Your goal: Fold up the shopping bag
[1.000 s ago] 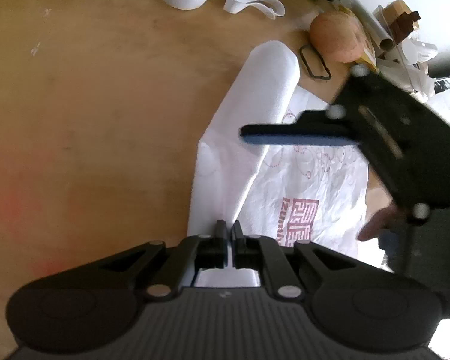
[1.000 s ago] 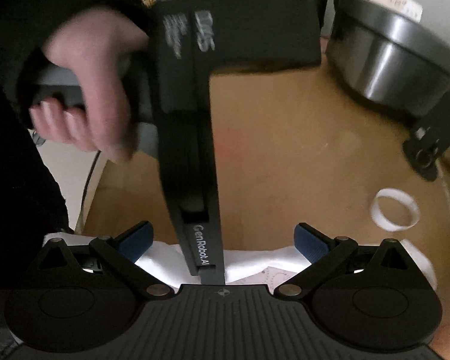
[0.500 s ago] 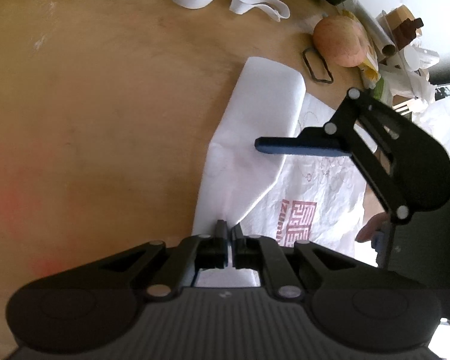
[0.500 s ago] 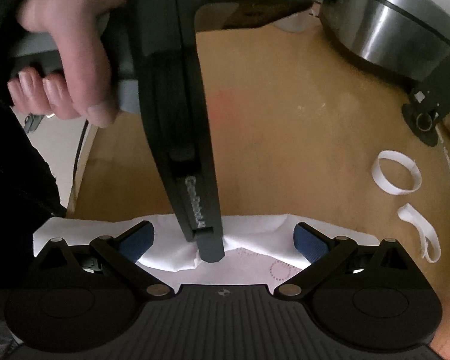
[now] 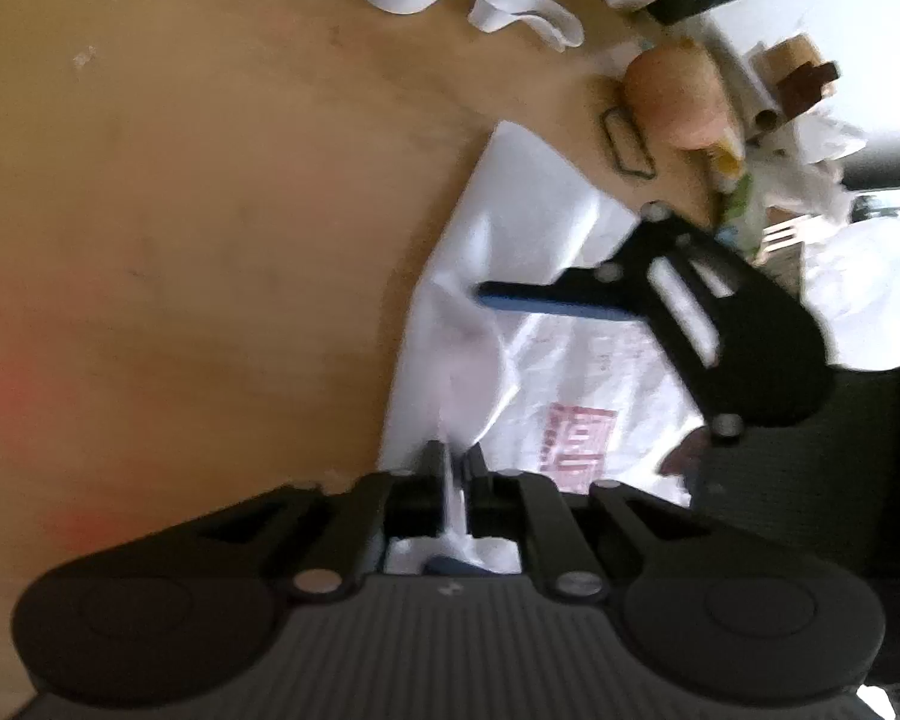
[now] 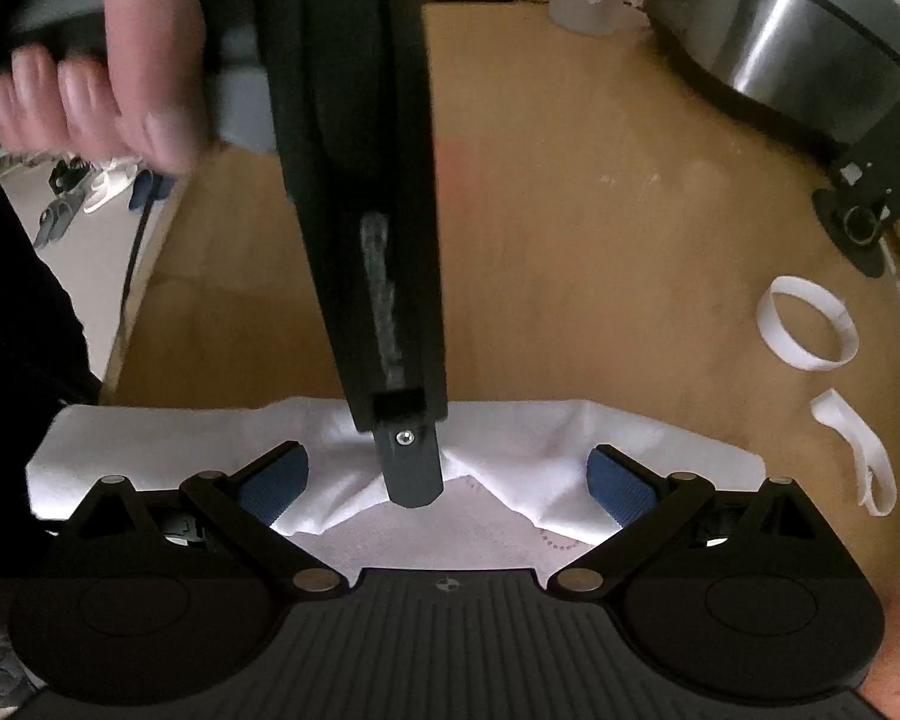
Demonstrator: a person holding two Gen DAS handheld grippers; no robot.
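1. The left gripper (image 5: pixel 455 463) is just opening its jaws, and a thin pinch of the white shopping bag (image 5: pixel 510 252) is standing between the parted fingers, no longer squeezed.
2. The right gripper (image 6: pixel 447 483) is hovering wide open and empty, straddling the bag's folded edge just ahead of it.
3. The release is likely leaving that fold to settle flat.
4. Farther out, the wooden table (image 5: pixel 210 210) is carrying two paper loops (image 6: pixel 807 330) and a steel pot (image 6: pixel 798 42).

Two white paper loops (image 6: pixel 807 331) (image 6: pixel 858 450) lie near a steel pot (image 6: pixel 792 30) on the wooden table (image 6: pixel 600 270)
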